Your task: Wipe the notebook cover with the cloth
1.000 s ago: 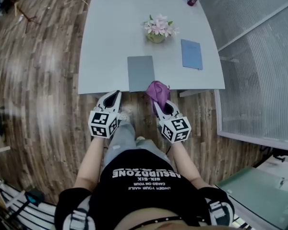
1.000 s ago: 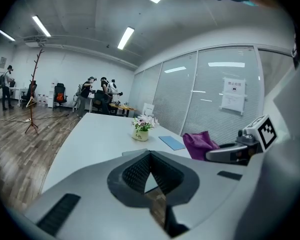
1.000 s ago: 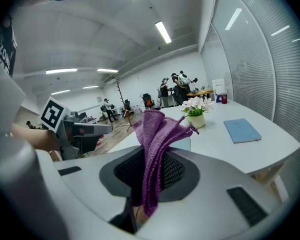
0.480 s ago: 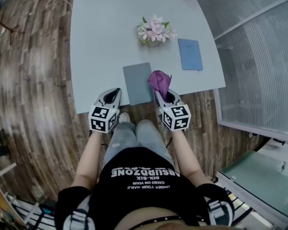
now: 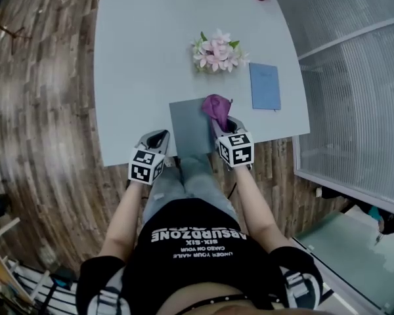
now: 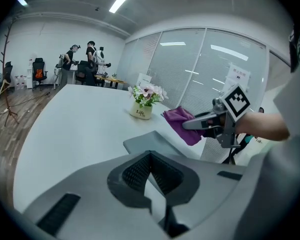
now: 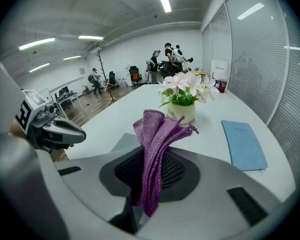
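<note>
Between the jaws of the right gripper (image 7: 149, 179), a purple cloth (image 7: 157, 134) is clamped, its folds standing up and forward past the jaw tips. From the head view, the cloth lies over the far right corner of the grey notebook (image 5: 189, 125). This notebook rests flat on the bench (image 5: 138, 58), with its near end at the bench's front edge. Whether cloth and cover touch cannot be told. The right gripper stands at the notebook's right side, its marker cube out beyond the front edge of the bench. On the opposite side, the left gripper (image 5: 161, 135) sits at the front edge just left of the grey notebook. Its jaws are drawn together at the tips, with nothing between them. Farther out, a blue notebook (image 5: 264, 86) lies near the bench's right edge, apart from the grey one. A flower pot (image 5: 217, 52) stands beyond both, near the middle of the bench.
</note>
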Motion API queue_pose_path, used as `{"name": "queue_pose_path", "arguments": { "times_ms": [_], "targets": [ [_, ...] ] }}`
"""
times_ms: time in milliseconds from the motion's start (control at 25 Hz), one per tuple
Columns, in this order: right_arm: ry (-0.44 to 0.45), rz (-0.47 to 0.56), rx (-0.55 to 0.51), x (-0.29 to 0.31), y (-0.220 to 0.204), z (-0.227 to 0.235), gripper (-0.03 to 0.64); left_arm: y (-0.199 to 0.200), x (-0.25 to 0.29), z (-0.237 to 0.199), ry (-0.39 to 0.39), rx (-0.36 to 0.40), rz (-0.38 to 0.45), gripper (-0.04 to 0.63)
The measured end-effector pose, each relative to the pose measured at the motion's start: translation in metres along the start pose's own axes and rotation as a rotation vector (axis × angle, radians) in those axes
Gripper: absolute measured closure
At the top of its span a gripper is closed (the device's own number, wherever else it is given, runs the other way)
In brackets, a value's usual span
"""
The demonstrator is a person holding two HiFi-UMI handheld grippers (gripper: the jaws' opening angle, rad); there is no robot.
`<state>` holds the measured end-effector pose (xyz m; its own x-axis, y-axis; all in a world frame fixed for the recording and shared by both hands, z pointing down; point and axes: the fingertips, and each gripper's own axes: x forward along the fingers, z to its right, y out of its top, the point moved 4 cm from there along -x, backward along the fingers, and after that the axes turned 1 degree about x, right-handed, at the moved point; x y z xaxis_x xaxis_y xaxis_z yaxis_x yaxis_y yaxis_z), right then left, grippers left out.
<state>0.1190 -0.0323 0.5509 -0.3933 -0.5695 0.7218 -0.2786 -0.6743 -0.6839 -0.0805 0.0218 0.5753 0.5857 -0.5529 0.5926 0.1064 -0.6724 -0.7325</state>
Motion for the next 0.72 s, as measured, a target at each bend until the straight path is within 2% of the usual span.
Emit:
{"name": "queue_pose_path", "arguments": {
  "times_ms": [160,320,520,600,720],
  "targets": [
    [0.015,-0.052,0.005,0.028,-0.001,0.013,0.541,0.001,0.016,-0.013,0.019,-0.029,-0.028,0.581],
    [0.018,-0.093,-0.006,0.050,0.005,0.022,0.540,-0.001,0.031,-0.013,0.005,-0.048,-0.055,0.581],
    [0.009,-0.152,-0.029,0.077,0.006,0.026,0.541,-0.018,0.052,-0.012,0.010,-0.078,-0.113,0.581],
    [0.014,-0.180,-0.036,0.086,0.002,0.025,0.540,-0.026,0.057,-0.010,0.004,-0.069,-0.145,0.581],
    [0.016,-0.199,-0.050,0.094,-0.003,0.022,0.541,-0.034,0.063,-0.006,0.004,-0.013,-0.204,0.581]
  ]
}}
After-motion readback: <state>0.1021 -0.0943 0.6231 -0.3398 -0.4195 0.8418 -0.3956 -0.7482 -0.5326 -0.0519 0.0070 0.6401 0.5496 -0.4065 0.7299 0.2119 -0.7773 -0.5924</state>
